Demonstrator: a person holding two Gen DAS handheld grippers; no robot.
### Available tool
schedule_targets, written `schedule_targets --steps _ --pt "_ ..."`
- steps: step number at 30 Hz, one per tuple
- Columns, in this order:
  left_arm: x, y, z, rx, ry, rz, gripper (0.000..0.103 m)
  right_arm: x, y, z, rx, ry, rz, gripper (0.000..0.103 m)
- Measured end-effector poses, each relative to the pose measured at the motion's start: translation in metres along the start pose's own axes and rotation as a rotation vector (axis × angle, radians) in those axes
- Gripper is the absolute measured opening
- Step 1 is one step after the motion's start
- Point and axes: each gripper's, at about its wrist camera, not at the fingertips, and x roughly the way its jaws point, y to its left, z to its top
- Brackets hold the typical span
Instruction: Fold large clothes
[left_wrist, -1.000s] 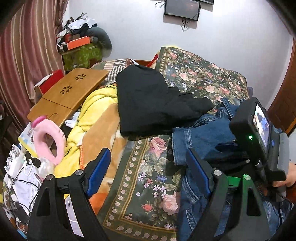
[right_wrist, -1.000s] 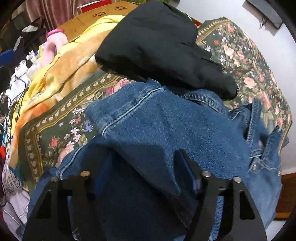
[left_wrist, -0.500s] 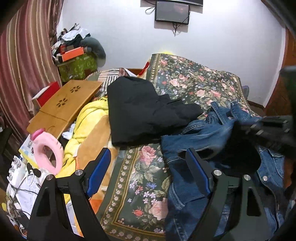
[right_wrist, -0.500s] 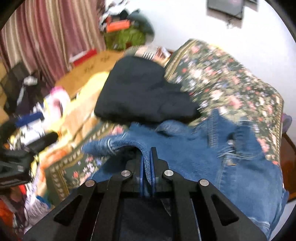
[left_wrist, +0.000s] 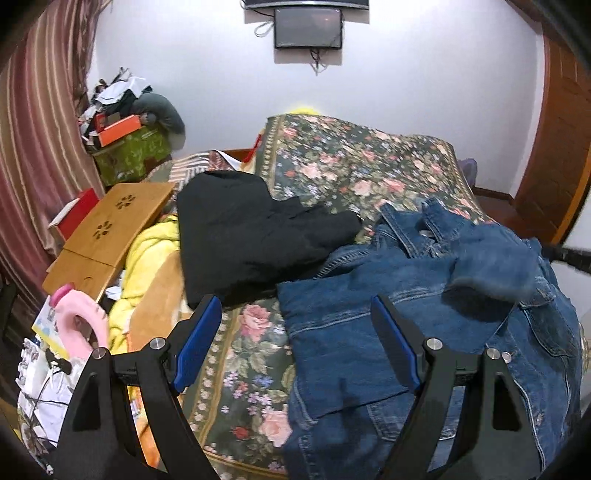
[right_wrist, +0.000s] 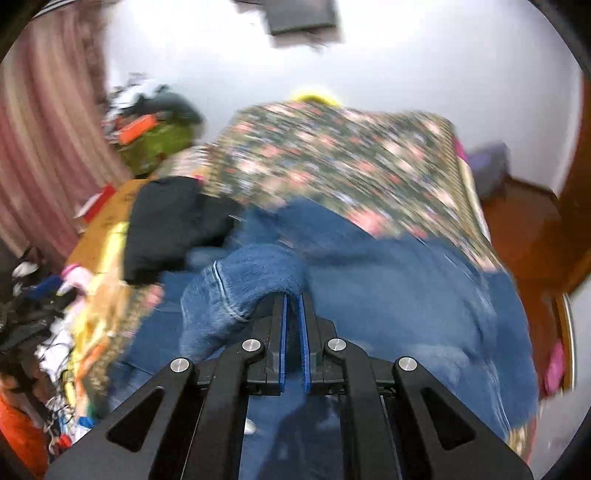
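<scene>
A blue denim jacket (left_wrist: 424, 325) lies crumpled on the floral bedspread (left_wrist: 354, 166), at the right. My left gripper (left_wrist: 295, 325) is open and empty, hovering over the jacket's left edge. My right gripper (right_wrist: 292, 301) is shut on a denim sleeve (right_wrist: 236, 284) and holds it lifted above the jacket (right_wrist: 406, 295); this view is blurred. The lifted sleeve also shows in the left wrist view (left_wrist: 495, 258) at the right. A black garment (left_wrist: 251, 236) lies folded beside the jacket, to its left.
A yellow and tan blanket (left_wrist: 147, 266) lies left of the black garment. A wooden lap desk (left_wrist: 107, 229), a pink U-shaped pillow (left_wrist: 83, 325) and clutter sit at the left. A striped curtain (left_wrist: 33, 147) hangs at the left; a wooden door (left_wrist: 557, 158) is at the right.
My right gripper closed on the denim sleeve and carried it up and to the right across the jacket. My left gripper stayed open and drew back slightly.
</scene>
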Motion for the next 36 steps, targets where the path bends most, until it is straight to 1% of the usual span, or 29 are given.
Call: schedule_targets --steps 3,5,7,9,10,12,13,14,15,16,17,20,23,26,30,32,34,36 --pt "0.010 -0.012 -0.002 0.018 0.029 -0.010 0.082 0.007 -0.029 -0.018 0.058 0.062 -0.048 0.005" --pt "0.017 -0.018 -0.005 0.032 0.050 -0.011 0.082 0.007 -0.037 -0.027 0.050 0.083 -0.075 0.006" --pt "0.022 -0.023 -0.009 0.045 0.067 -0.013 0.082 0.004 -0.037 -0.031 0.030 0.092 -0.058 0.006" --pt "0.028 -0.029 -0.013 0.058 0.083 -0.015 0.082 -0.001 -0.028 -0.029 -0.005 0.079 -0.038 0.006" --pt "0.030 -0.031 -0.014 0.064 0.091 -0.017 0.082 -0.003 -0.020 -0.025 -0.037 0.075 -0.030 0.006" --pt "0.035 -0.036 -0.017 0.075 0.106 -0.022 0.082 -0.004 -0.010 -0.022 -0.110 0.073 -0.025 0.010" --pt "0.036 -0.038 -0.018 0.080 0.111 -0.023 0.082 -0.005 -0.006 -0.023 -0.147 0.074 -0.029 0.020" --pt "0.037 -0.039 -0.018 0.084 0.114 -0.025 0.082 -0.005 0.004 -0.022 -0.207 0.072 -0.039 0.040" --pt "0.038 -0.040 -0.019 0.088 0.118 -0.027 0.082 -0.004 0.009 -0.023 -0.245 0.063 -0.052 0.050" --pt "0.039 -0.041 -0.020 0.093 0.121 -0.028 0.082 -0.003 0.014 -0.023 -0.281 0.049 -0.070 0.064" --pt "0.040 -0.042 -0.021 0.097 0.123 -0.027 0.082 0.000 0.020 -0.022 -0.320 0.046 -0.091 0.066" --pt "0.042 -0.042 -0.023 0.098 0.132 -0.029 0.082 0.024 0.023 -0.019 -0.388 0.118 -0.152 0.066" --pt "0.047 -0.042 -0.026 0.094 0.148 -0.043 0.082 0.039 0.020 -0.016 -0.422 0.148 -0.182 0.066" --pt "0.057 -0.045 -0.030 0.107 0.175 -0.050 0.082 0.050 0.022 -0.012 -0.430 0.168 -0.176 0.066" --pt "0.073 -0.051 -0.036 0.131 0.218 -0.054 0.082 0.062 0.035 -0.005 -0.473 0.167 -0.194 0.066" --pt "0.081 -0.055 -0.039 0.137 0.237 -0.063 0.082 0.066 0.047 -0.004 -0.517 0.169 -0.189 0.066" --pt "0.085 -0.057 -0.040 0.140 0.241 -0.062 0.082 0.072 0.056 -0.004 -0.576 0.164 -0.191 0.066" --pt "0.088 -0.058 -0.040 0.139 0.242 -0.058 0.082 0.075 0.064 -0.003 -0.622 0.149 -0.185 0.063"
